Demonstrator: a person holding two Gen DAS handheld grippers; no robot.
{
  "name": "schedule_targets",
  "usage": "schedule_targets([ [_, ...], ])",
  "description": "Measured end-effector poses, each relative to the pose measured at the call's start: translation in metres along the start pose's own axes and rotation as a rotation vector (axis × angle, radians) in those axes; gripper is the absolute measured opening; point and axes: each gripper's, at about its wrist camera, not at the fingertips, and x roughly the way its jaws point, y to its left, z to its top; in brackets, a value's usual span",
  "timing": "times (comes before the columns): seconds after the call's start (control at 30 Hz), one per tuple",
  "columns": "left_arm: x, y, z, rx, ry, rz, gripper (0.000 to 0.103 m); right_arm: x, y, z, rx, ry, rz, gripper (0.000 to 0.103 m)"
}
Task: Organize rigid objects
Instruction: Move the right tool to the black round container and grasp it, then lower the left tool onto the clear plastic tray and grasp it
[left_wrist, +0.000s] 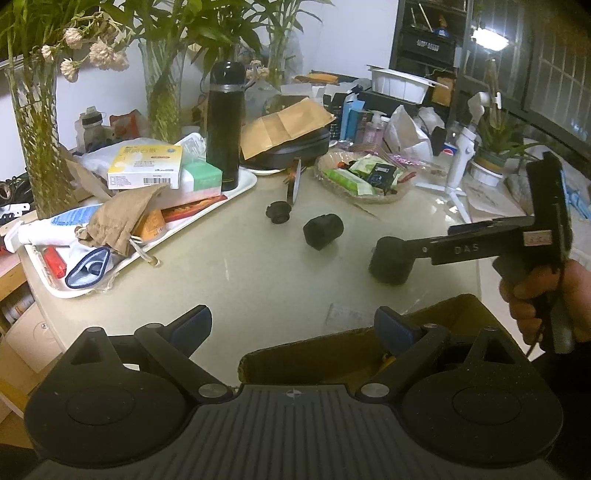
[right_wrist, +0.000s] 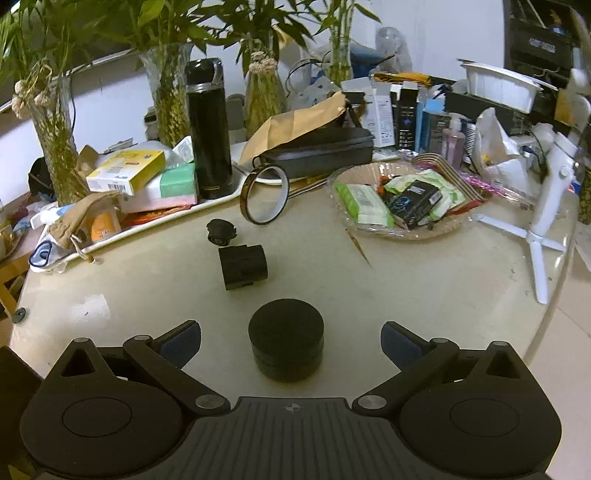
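Right gripper (right_wrist: 290, 339) gaping wide around black round container (right_wrist: 286, 339), needing centering and squaring before closing evenly, with left gripper (left_wrist: 293, 326) waiting open over cardboard box (left_wrist: 436, 325).

Left gripper (left_wrist: 293, 326): jaws spread wide, blue-padded fingertips (left_wrist: 194, 325) well apart, nothing between them, aimed forward and down.

Right gripper (right_wrist: 291, 338): jaws spread wide, blue pads (right_wrist: 400, 343) apart and clamping nothing. In the left wrist view its body extends leftward, handle gripped by the person's right hand (left_wrist: 550, 299).
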Motion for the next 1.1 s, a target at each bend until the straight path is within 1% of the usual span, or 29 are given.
schedule_targets([
  [0.17,0.002,0.0,-0.001,0.0,0.009,0.005,0.097,0.015,0.001,0.003,-0.022,0.022,0.005,0.102],
  [0.23,0.002,0.001,-0.001,-0.002,0.009,0.005,0.097,0.021,0.001,0.005,-0.027,0.032,0.006,0.095],
  [0.37,0.001,0.002,-0.001,0.0,0.009,0.004,0.097,0.031,0.002,0.007,-0.039,0.048,0.004,0.091],
  [0.43,0.001,0.002,-0.001,0.001,0.011,0.002,0.097,0.037,0.003,0.007,-0.05,0.061,0.004,0.083],
  [0.47,0.001,0.001,-0.001,0.004,0.012,0.0,0.097,0.041,0.003,0.007,-0.052,0.074,0.003,0.08],
  [0.5,0.001,0.001,-0.002,0.007,0.014,0.0,0.097,0.044,0.003,0.007,-0.054,0.087,0.0,0.075],
  [0.53,0.002,0.001,-0.002,0.011,0.015,0.001,0.097,0.047,0.004,0.007,-0.057,0.101,-0.003,0.066],
  [0.6,0.002,-0.001,-0.002,0.018,0.018,0.002,0.097,0.051,0.004,0.006,-0.06,0.121,0.005,0.06],
  [0.73,0.004,-0.003,-0.001,0.025,0.024,0.001,0.097,0.052,0.004,0.008,-0.053,0.135,0.003,0.059],
  [0.87,0.004,-0.007,0.001,0.03,0.032,-0.018,0.097,0.051,0.001,0.011,-0.027,0.145,-0.005,0.059],
  [1.03,0.006,-0.014,0.013,0.042,0.055,-0.052,0.097,0.037,-0.005,0.016,0.017,0.112,0.006,0.059],
  [1.1,0.011,-0.019,0.019,0.062,0.075,-0.051,0.097,0.03,-0.006,0.018,0.033,0.098,0.014,0.059],
])
